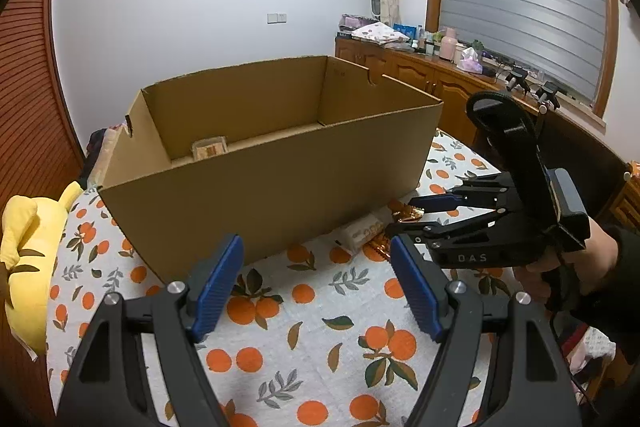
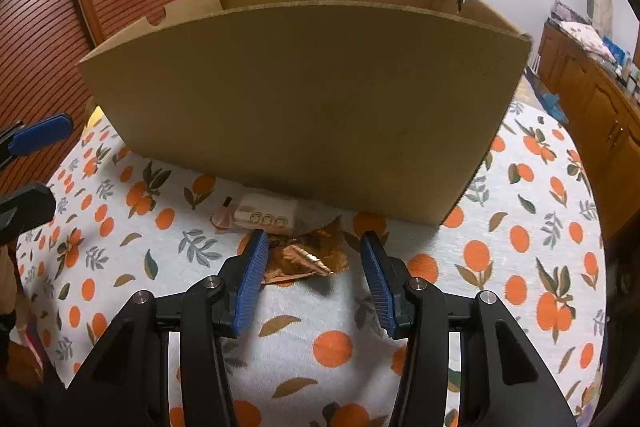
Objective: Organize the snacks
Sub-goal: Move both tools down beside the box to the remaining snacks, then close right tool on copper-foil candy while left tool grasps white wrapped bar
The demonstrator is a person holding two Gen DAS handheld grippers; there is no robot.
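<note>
- Cardboard box [image 1: 260, 187] is standing open-topped on the orange-print tablecloth [image 1: 304, 339]; one wrapped snack [image 1: 211, 149] is lying on its floor at the far-left corner.
- Right gripper [image 2: 313, 259] is hovering low over the cloth with jaws spread wide, gripping nothing; the copper foil snack [image 2: 304, 261] is lying between its blue pads [image 2: 252, 279], the left pad just beside or touching the wrapper, cannot tell which.
- White snack packet [image 2: 266, 213] is lying just beyond the foil one, right against the foot of the box's near wall; a small pink item [image 2: 224, 215] is sitting beside it, too small to identify.
- Left gripper [image 1: 316, 279] is pointing at the box's near wall, jaws wide apart and holding nothing.
- Yellow plush toy [image 1: 28, 259] is resting at the table's left edge; a wooden sideboard [image 1: 420, 71] is running under the window.
</note>
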